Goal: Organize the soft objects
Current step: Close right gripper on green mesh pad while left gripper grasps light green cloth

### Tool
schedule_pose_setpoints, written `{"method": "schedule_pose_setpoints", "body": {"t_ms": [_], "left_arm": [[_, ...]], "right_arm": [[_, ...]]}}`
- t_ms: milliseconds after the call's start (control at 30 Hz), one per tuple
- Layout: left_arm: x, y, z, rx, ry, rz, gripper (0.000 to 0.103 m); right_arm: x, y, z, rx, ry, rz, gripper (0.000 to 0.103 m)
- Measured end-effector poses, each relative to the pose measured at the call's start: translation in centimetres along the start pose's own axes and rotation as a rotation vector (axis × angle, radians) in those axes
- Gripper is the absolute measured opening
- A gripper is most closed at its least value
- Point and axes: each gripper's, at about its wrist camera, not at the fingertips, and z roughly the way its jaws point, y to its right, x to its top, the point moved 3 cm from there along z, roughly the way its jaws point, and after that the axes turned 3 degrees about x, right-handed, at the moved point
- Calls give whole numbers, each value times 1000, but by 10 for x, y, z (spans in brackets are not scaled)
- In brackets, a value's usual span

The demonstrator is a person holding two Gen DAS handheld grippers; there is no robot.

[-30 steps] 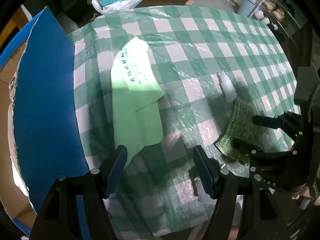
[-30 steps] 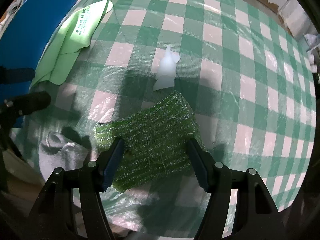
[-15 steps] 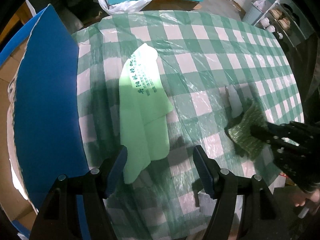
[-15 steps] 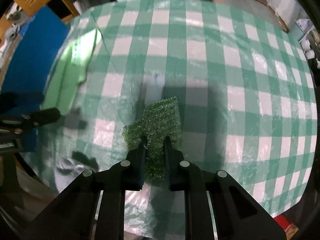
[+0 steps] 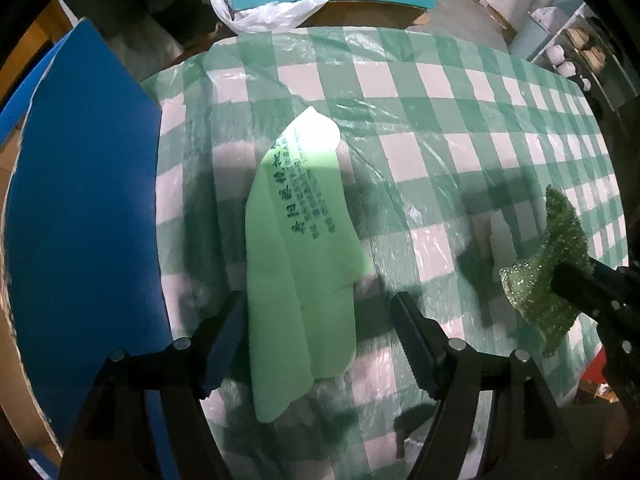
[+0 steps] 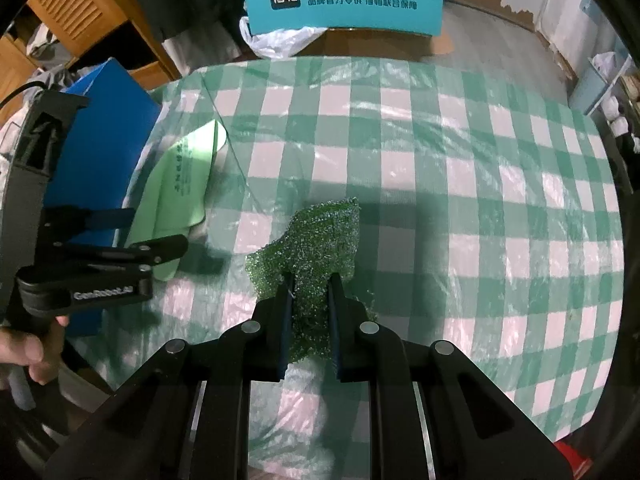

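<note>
My right gripper (image 6: 310, 284) is shut on a sparkly green scrub cloth (image 6: 316, 240) and holds it lifted above the checked table; the cloth also shows in the left wrist view (image 5: 556, 268) at the right edge. A light green cloth with dark printed text (image 5: 300, 248) lies flat on the table, and shows at the left in the right wrist view (image 6: 180, 196). My left gripper (image 5: 320, 320) is open, its fingers straddling the near end of that cloth just above it. A small white soft object (image 5: 502, 240) lies on the table beside the lifted scrub cloth.
The table (image 5: 440, 120) has a green-and-white checked cover under clear plastic. A blue board (image 5: 80, 200) stands along its left side. A teal box (image 6: 344, 0) and a white plastic bag (image 6: 276, 42) sit beyond the far edge. Shelves stand at the far right.
My right gripper closed on the green scrub cloth and lifted it off the table. My left gripper moved forward over the near end of the light green cloth.
</note>
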Motion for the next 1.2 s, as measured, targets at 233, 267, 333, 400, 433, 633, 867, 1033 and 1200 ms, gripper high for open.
{"method": "schedule_pose_setpoints", "body": {"t_ms": [233, 267, 333, 400, 433, 633, 867, 1033, 1200], "left_arm": [[10, 10, 3, 42, 11, 7, 76], [10, 11, 4, 53, 14, 15, 76], [11, 15, 4, 72, 20, 28, 76], [12, 17, 5, 94, 29, 39, 76], [12, 19, 5, 106, 32, 43, 76], [11, 33, 9, 180, 47, 81, 76], [3, 47, 8, 223, 69, 140, 63], [2, 49, 2, 219, 78, 149, 36], [3, 43, 5, 184, 77, 144, 11]], "right_arm": [[14, -2, 7, 7, 14, 22, 14], [15, -1, 6, 8, 16, 25, 14], [16, -1, 5, 12, 19, 27, 14], [16, 0, 4, 15, 22, 29, 14], [15, 1, 4, 17, 22, 30, 14], [12, 7, 1, 22, 20, 44, 14], [12, 10, -3, 25, 29, 56, 14], [11, 11, -3, 27, 29, 59, 14], [11, 10, -3, 28, 26, 58, 14]]}}
